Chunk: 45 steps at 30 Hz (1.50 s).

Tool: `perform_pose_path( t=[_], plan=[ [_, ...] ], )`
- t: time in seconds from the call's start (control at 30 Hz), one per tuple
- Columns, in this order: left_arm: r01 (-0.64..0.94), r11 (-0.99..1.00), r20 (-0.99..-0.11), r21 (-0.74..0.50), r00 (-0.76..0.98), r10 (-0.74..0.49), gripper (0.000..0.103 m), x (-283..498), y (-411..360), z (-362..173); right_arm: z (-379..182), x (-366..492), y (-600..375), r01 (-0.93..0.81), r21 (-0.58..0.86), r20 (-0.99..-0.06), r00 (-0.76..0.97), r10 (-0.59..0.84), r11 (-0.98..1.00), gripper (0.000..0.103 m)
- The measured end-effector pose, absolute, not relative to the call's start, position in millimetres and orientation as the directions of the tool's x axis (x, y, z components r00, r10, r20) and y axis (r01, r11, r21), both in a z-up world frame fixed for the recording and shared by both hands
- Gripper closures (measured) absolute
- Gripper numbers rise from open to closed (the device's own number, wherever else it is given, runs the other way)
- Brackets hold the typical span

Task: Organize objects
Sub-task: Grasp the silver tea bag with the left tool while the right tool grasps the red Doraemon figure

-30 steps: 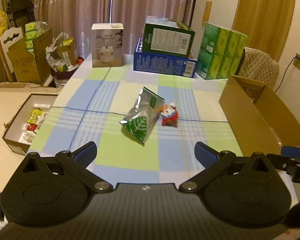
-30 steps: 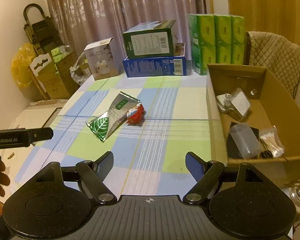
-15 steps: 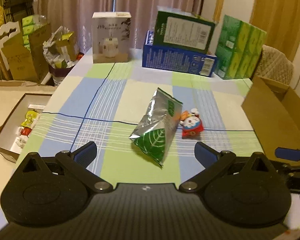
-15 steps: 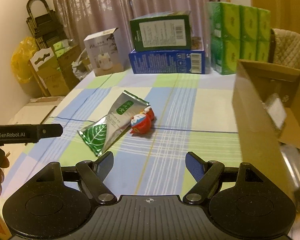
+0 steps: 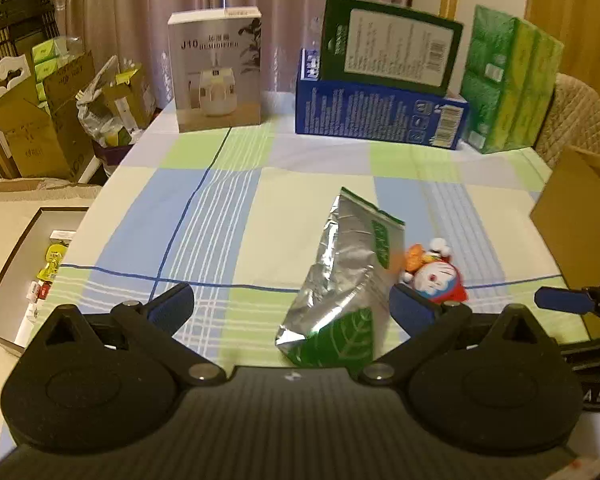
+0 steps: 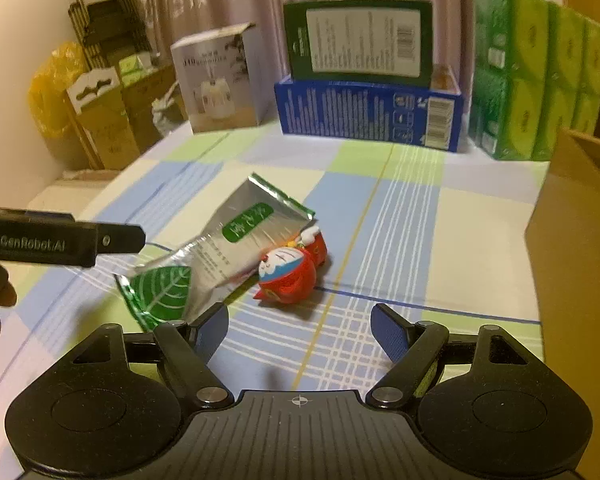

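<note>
A silver and green foil pouch lies on the checked tablecloth, leaning against a small red and white toy figure. My left gripper is open, its right finger just in front of the toy and the pouch's lower end between its fingers. My right gripper is open too, a little short of the toy, its left finger close to the pouch's green corner. Each gripper shows at the edge of the other's view.
An open cardboard box stands at the table's right edge. A humidifier box, blue and dark green cartons and green tissue packs line the far side. A low box with small items sits left of the table.
Both grippers have moved forward and down toward the pouch and toy, which now look larger and nearer. The cardboard box has slid toward the right edge of both views.
</note>
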State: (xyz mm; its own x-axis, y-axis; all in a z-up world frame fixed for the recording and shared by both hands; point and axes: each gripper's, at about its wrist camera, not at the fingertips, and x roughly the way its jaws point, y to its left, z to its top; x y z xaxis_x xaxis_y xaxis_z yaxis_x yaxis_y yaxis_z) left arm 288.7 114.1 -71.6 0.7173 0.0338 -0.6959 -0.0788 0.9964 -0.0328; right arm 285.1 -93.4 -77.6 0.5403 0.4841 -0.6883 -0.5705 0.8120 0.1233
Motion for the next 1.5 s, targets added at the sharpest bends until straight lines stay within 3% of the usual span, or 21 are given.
perform_pose_path(
  t=[0.4,0.7,0.83,1.1,1.37,1.5],
  plan=[
    [-0.155,0.982,-0.704,-0.111,0.71,0.033,0.001,310.2,136.2,-85.9,-98.8,320.3,-69.7,-0.592,0.143,-0.679,0.524,0.514,0.793,0.029],
    [-0.128,0.989,-0.714,-0.069,0.699,0.04,0.001,314.8,138.7,-92.3,-115.6,336.0,-52.2,-0.607,0.128,-0.684,0.519,0.512,0.785,0.047],
    [-0.1,0.992,-0.717,-0.072,0.697,0.018,0.001,319.0,137.7,-95.7,-119.9,339.9,-53.5,-0.608,0.141,-0.696,0.5,0.514,0.782,0.06],
    [0.033,0.996,-0.728,-0.086,0.68,-0.086,0.001,341.0,113.7,-101.5,-106.5,344.3,-80.6,-0.537,0.134,-0.735,0.509,0.447,0.833,0.061],
    [0.163,0.986,-0.818,-0.036,0.562,-0.123,0.003,373.9,80.2,-119.7,-104.6,349.4,-104.5,-0.488,0.133,-0.742,0.527,0.413,0.862,0.061],
    [0.198,0.98,-0.849,-0.002,0.518,-0.106,0.016,383.2,68.3,-133.1,-103.5,348.9,-108.0,-0.485,0.138,-0.746,0.522,0.413,0.863,0.061]
  ],
)
